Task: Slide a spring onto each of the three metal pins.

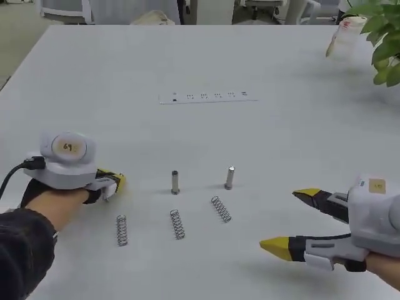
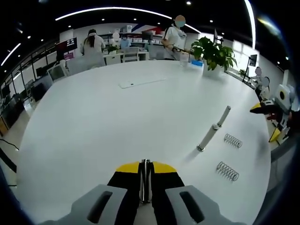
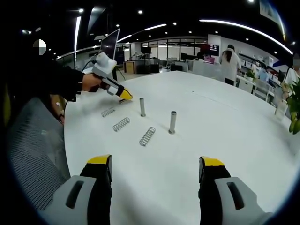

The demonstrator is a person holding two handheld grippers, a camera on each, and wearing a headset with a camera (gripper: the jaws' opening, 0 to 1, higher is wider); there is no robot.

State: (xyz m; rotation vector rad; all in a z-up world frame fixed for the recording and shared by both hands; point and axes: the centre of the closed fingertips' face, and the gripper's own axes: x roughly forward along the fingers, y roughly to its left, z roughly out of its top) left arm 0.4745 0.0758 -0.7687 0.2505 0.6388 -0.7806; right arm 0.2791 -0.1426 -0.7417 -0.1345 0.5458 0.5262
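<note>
Two metal pins stand upright on the white table (image 1: 206, 56), the left pin (image 1: 175, 182) and the right pin (image 1: 230, 177). A third metal pin (image 2: 146, 180) is clamped between the jaws of my left gripper (image 2: 146, 165), which is shut and rests on the table left of the standing pins (image 1: 116, 182). Three springs lie in front of the pins: left spring (image 1: 122, 230), middle spring (image 1: 177, 224), right spring (image 1: 220, 209). My right gripper (image 1: 289, 220) is open and holds nothing, right of the springs. In its own view the right gripper (image 3: 154, 164) faces the pins (image 3: 173, 122).
A flush power strip (image 1: 207, 97) sits in the table beyond the pins. A potted plant (image 1: 382, 37) and a pale cup (image 1: 342, 34) stand at the far right. People (image 2: 174, 33) stand behind the table.
</note>
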